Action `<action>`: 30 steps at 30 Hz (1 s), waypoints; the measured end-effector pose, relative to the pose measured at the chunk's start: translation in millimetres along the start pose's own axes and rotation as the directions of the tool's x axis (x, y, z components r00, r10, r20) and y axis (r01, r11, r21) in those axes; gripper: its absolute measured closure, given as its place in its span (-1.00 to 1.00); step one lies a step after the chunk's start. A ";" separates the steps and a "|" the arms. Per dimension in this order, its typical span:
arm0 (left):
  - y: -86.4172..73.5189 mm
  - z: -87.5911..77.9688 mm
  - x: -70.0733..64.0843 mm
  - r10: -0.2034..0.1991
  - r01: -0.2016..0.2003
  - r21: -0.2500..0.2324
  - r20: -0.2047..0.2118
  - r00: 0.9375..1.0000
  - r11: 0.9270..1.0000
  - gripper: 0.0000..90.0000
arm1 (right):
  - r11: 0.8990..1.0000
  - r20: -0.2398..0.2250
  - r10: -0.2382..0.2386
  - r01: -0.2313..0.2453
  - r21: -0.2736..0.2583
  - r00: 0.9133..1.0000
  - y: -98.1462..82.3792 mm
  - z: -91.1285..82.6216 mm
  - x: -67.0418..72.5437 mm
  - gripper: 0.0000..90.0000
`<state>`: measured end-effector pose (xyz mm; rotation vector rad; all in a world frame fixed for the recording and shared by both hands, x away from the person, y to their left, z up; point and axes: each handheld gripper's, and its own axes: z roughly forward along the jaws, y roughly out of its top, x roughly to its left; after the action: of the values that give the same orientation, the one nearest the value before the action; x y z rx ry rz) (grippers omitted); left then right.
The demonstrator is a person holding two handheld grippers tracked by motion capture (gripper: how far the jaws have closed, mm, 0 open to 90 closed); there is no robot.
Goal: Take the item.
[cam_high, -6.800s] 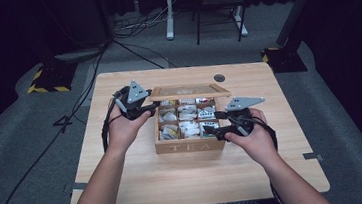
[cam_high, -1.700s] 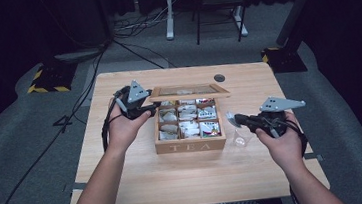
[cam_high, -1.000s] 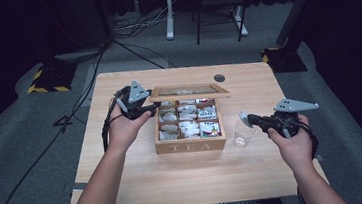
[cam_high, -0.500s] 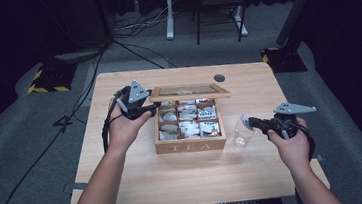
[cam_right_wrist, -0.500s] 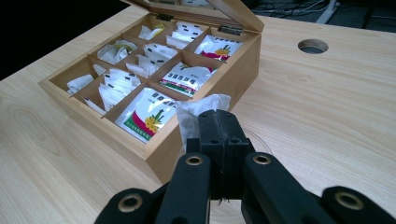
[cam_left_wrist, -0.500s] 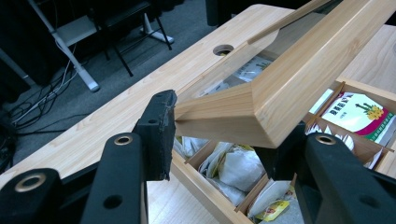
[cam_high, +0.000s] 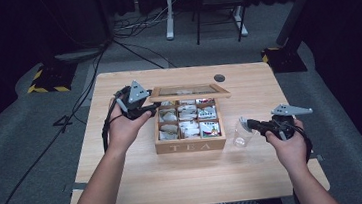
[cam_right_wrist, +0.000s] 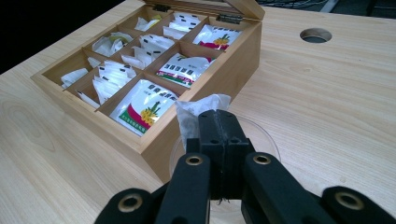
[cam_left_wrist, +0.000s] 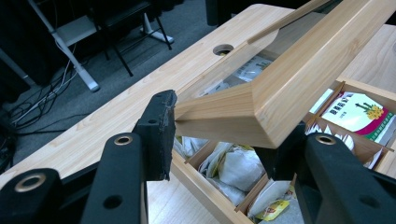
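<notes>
Two grippers are at work on one wooden tea box (cam_high: 191, 143), which sits mid-table with its hinged lid (cam_high: 189, 91) raised. The lid's near corner is pinched between the jaws of the left gripper (cam_left_wrist: 219, 135), so that the lid is propped open above the compartments — packets of tea can be seen beneath it in the left gripper view. The right gripper (cam_right_wrist: 218, 122) is shut tight on a pale, crumpled tea bag (cam_right_wrist: 201, 106), whose top edge stands up just beyond the fingertips. Right under it a clear glass cup (cam_high: 242, 133) is placed on the table (cam_high: 142, 186), just beside the box's right wall; its rim (cam_right_wrist: 268, 135) is seen curving behind the jaws in the right gripper view. The step in hand is judged to be the transfer of the bag from box to cup, with the carry nearly done and the release not yet made. What the next move calls for is a short lowering so that the bag hangs inside the rim, and then a parting of the jaws — with the cup left unknocked, since it looks light. Meanwhile the lid should be kept held.
</notes>
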<state>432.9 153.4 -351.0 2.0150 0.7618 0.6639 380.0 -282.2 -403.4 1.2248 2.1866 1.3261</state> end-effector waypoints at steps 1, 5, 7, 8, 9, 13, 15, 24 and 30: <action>0.0 0.0 0.0 0.000 0.000 0.000 0.000 1.000 1.000 0.17 | 1.000 0.000 0.000 0.000 0.000 1.000 -0.3 0.2 -0.2 1.00; 0.0 0.0 -0.1 0.000 0.000 0.000 -0.001 1.000 1.000 0.17 | 1.000 0.003 0.002 -0.002 0.005 1.000 -1.4 0.8 -0.9 1.00; 0.1 0.0 -0.1 0.000 0.000 0.001 -0.001 1.000 1.000 0.17 | 1.000 0.004 0.003 -0.003 0.007 1.000 -2.7 1.2 -1.6 1.00; 0.1 0.0 -0.2 0.000 0.000 0.000 -0.001 1.000 1.000 0.17 | 1.000 0.004 0.003 -0.003 0.007 1.000 -2.7 1.2 -1.6 1.00; 0.1 0.0 -0.2 0.000 0.000 0.001 -0.001 1.000 1.000 0.17 | 1.000 0.004 0.006 -0.006 0.009 1.000 -3.3 1.4 -1.7 1.00; 0.1 0.0 -0.2 0.000 0.000 0.001 -0.001 1.000 1.000 0.17 | 1.000 -0.012 0.020 -0.020 0.018 1.000 -4.9 3.6 -1.7 0.72; 0.1 0.0 -0.2 0.000 0.000 0.001 -0.001 1.000 1.000 0.16 | 1.000 0.014 0.003 -0.003 0.008 1.000 -4.6 4.5 -0.4 0.49; 0.2 0.1 -1.0 0.002 -0.002 -0.001 -0.006 1.000 1.000 0.16 | 0.999 0.074 -0.010 0.012 -0.030 0.997 3.7 -0.5 -9.5 0.02; -0.7 -0.1 -2.0 -0.001 0.001 0.001 -0.007 1.000 1.000 0.16 | 0.998 0.130 -0.055 0.056 -0.003 0.990 14.9 -2.5 -29.3 -0.17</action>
<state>431.3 152.3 -351.9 2.0136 0.7677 0.6702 403.3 -303.7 -394.4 1.2034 2.1079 1.1960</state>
